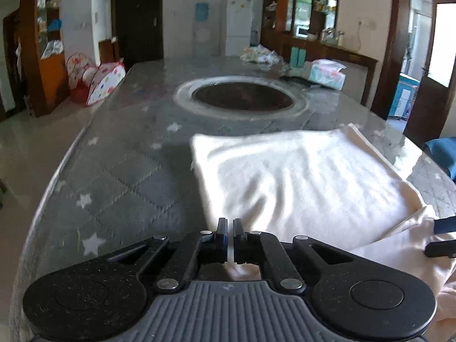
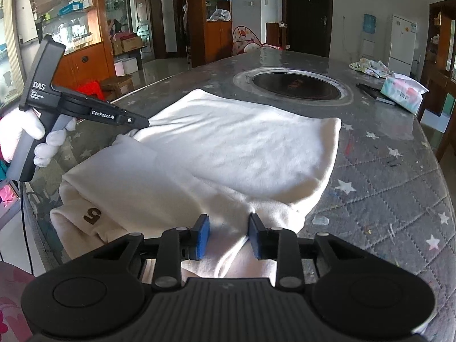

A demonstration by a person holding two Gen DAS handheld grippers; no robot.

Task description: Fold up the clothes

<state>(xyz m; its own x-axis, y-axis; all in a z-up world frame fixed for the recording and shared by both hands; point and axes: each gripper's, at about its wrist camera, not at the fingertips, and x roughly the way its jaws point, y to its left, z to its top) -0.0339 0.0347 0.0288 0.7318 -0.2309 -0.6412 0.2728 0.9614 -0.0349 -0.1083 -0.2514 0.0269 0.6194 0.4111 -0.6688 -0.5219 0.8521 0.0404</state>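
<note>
A cream-white garment (image 1: pixel 299 176) (image 2: pixel 242 154) lies folded flat on the grey star-patterned table cover (image 1: pixel 114 176) (image 2: pixel 384 193). A dark printed mark (image 2: pixel 92 215) shows on its near left roll. My left gripper (image 1: pixel 230 225) is shut at the garment's left edge, with a thin strip of cloth between its fingers. In the right wrist view the left gripper (image 2: pixel 144 124) is held by a white-gloved hand (image 2: pixel 22 131). My right gripper (image 2: pixel 229 228) stands open over the near edge, cloth between the pads but not pinched. The right gripper (image 1: pixel 439 236) shows at the far right of the left wrist view.
A round dark recess (image 1: pixel 242 97) (image 2: pixel 295 85) sits in the table's middle beyond the garment. A tissue pack (image 1: pixel 327 74) (image 2: pixel 403 92), a dark flat object (image 2: pixel 373 91) and a crumpled patterned cloth (image 1: pixel 259 54) (image 2: pixel 369 67) lie at the far right. Shelves and doors ring the room.
</note>
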